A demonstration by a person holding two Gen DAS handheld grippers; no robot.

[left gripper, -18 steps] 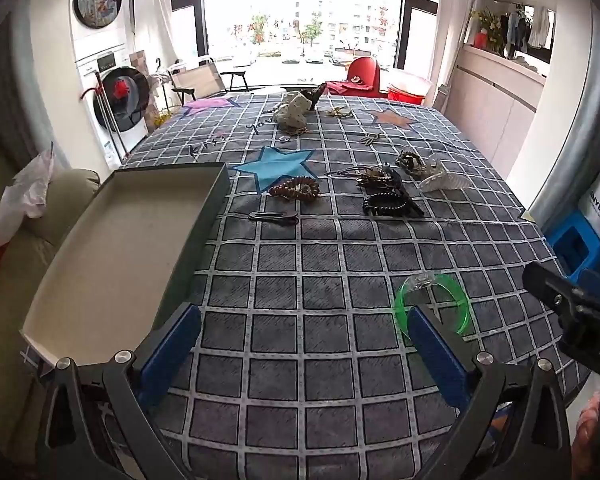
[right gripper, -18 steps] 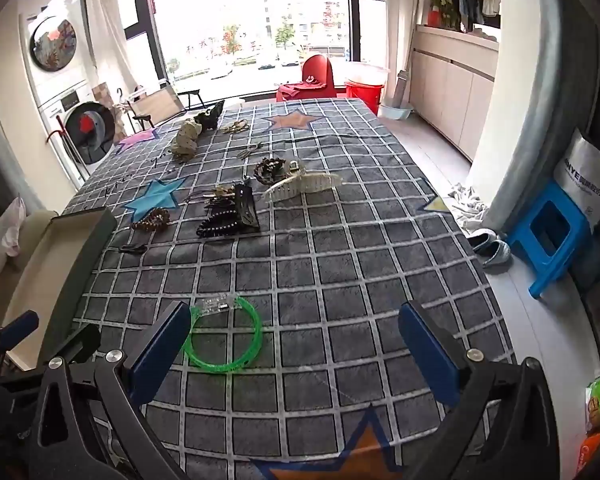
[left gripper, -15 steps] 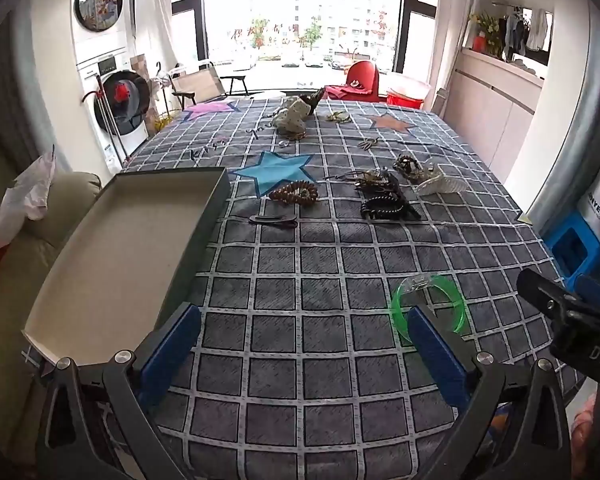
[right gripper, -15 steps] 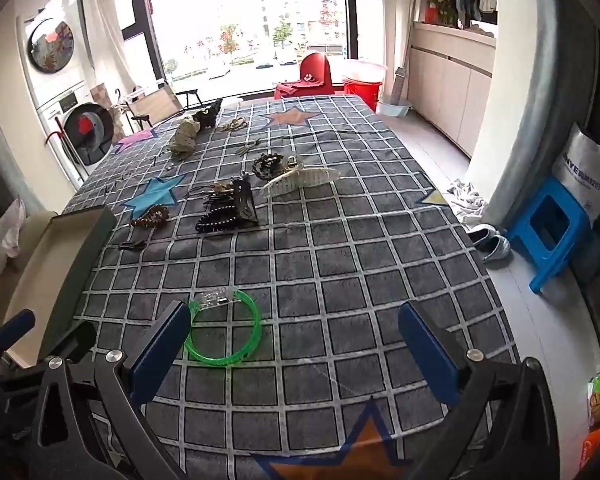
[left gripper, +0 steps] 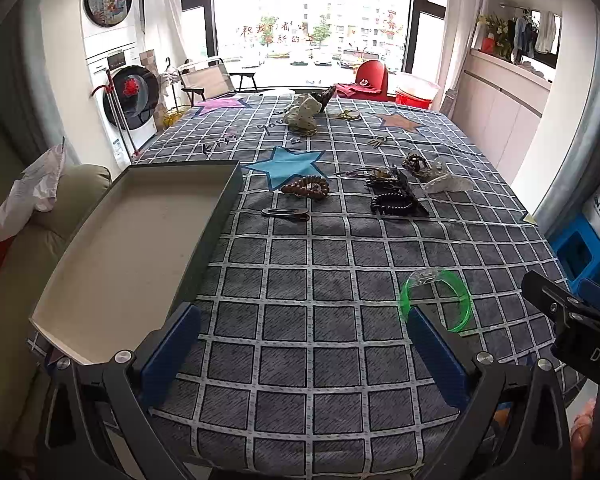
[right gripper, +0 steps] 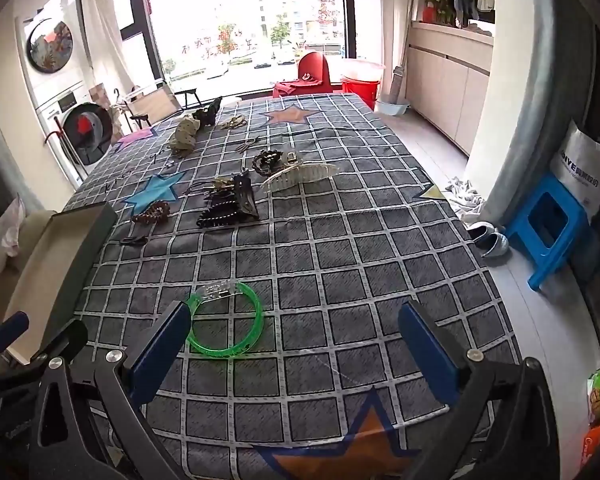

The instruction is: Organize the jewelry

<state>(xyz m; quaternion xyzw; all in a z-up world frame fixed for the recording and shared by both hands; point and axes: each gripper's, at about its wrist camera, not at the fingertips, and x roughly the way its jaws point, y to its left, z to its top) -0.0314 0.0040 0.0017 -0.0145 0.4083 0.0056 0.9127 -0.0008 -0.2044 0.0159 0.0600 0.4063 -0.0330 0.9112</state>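
Observation:
A green plastic bangle (left gripper: 436,298) lies on the checked cloth near the front edge; it also shows in the right wrist view (right gripper: 226,324). An open shallow box (left gripper: 132,240) sits at the left; its wall shows in the right wrist view (right gripper: 80,240). Farther back lie a brown bead bracelet (left gripper: 306,188), a black hair clip (left gripper: 286,213), black coiled beads (left gripper: 394,203) and a clear claw clip (left gripper: 448,182). My left gripper (left gripper: 304,350) is open and empty, its right finger beside the bangle. My right gripper (right gripper: 296,350) is open and empty, its left finger touching the bangle's left edge.
More trinkets and a cream scrunchie (left gripper: 302,114) lie at the far end of the table. A sofa arm (left gripper: 28,216) stands left of the box. A blue stool (right gripper: 548,220) and shoes (right gripper: 488,238) are on the floor at the right.
Both grippers have drawn slightly forward and lower toward the table. The bangle sits a little closer to the right gripper's left finger. Nothing was grasped.

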